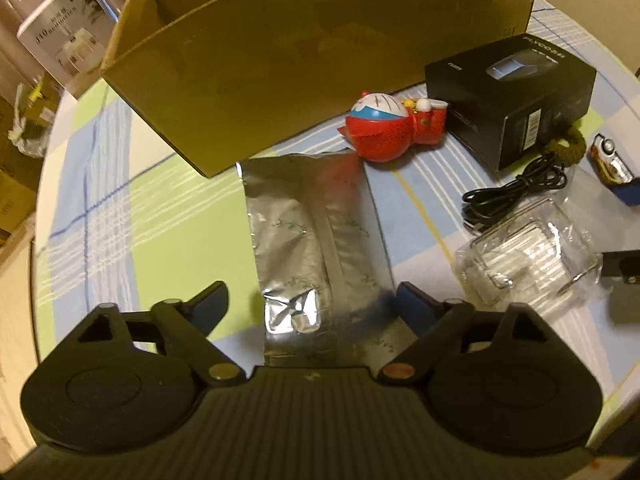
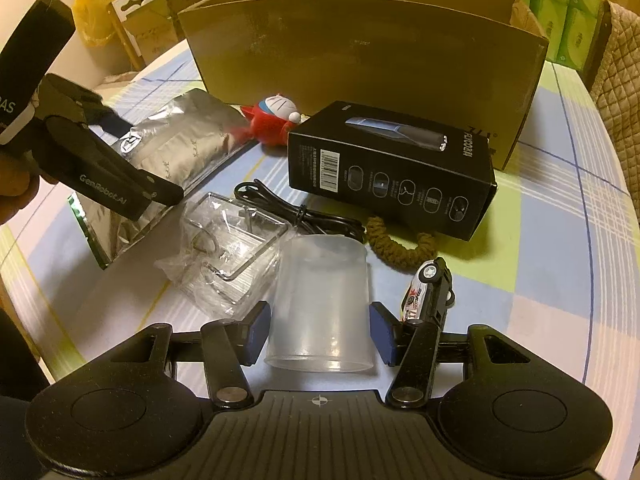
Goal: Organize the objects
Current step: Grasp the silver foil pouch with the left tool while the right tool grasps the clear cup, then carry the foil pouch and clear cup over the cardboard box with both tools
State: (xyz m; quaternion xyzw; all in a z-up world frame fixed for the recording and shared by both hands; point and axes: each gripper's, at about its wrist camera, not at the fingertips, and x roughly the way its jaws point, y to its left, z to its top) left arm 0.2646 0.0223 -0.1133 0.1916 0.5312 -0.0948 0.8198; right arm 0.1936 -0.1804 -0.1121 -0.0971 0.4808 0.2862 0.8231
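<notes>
A silver foil pouch (image 1: 316, 240) lies flat on the checked tablecloth in front of an open cardboard box (image 1: 280, 60). My left gripper (image 1: 310, 308) is open, its jaws straddling the pouch's near end; it also shows in the right wrist view (image 2: 120, 128) over the pouch (image 2: 180, 140). My right gripper (image 2: 318, 330) is open around a translucent plastic cup (image 2: 320, 300) lying on its side, pads close to its walls. The cardboard box (image 2: 360, 72) stands behind.
A red Doraemon toy (image 1: 392, 128), a black product box (image 1: 512, 96), a coiled black cable (image 1: 516, 188), a clear plastic case in wrap (image 1: 516, 256), a brown braided loop (image 2: 396, 248) and a toy car (image 2: 428, 288) lie on the round table. A quilted chair (image 2: 616, 64) stands at right.
</notes>
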